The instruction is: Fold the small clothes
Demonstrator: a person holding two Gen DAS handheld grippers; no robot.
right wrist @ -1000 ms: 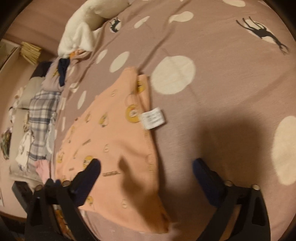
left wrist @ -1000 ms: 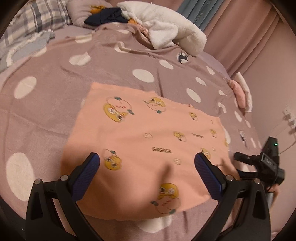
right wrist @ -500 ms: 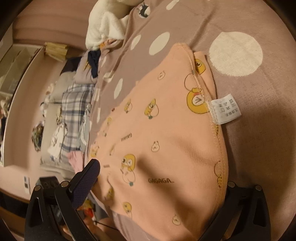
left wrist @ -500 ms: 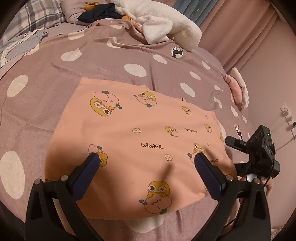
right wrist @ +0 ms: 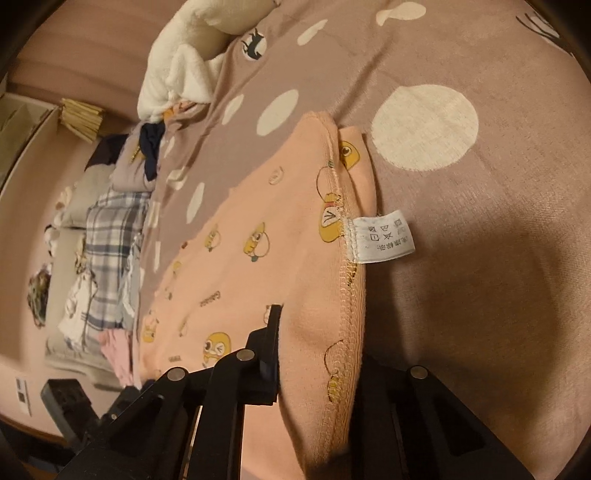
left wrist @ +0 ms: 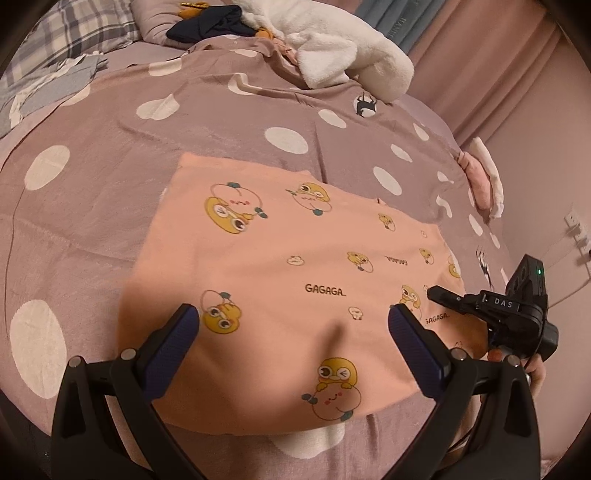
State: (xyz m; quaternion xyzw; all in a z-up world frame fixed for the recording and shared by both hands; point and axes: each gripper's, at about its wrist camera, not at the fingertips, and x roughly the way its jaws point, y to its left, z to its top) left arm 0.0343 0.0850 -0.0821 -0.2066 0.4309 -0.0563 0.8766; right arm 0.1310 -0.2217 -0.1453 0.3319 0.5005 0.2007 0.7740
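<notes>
So this is all happening on a bed [left wrist: 92, 206] with a mauve polka-dot cover, in a dim pink room. The peach garment [left wrist: 295, 280], printed with little cartoon ducks and "GAGAGA", is spread flat on it, close to the near edge.

Nearest first: the left hand-held gripper [left wrist: 293, 325] hangs over the garment's near half with its jaws spread wide and nothing between them, just cloth below. The piece runs longways across its view, so its long axis goes left to right from that side.

The right hand-held gripper [right wrist: 310, 354] is at the garment's end on the right in the left camera's view. Its jaws have just been closing and now pinch a raised fold of the peach fabric right by the overlocked seam [right wrist: 345, 280]. The white care label [right wrist: 382, 240] sticks out off that same seam, just beyond the grip.

So the right one is on the cloth and the left isn't yet. My guess is the next move carries that pinched end over toward the far end, along the long axis.

Further back: a fluffy white blanket [left wrist: 343, 62], some dark clothes [left wrist: 210, 26], a plaid pillow [left wrist: 62, 40], then pink curtains [left wrist: 491, 62].
</notes>
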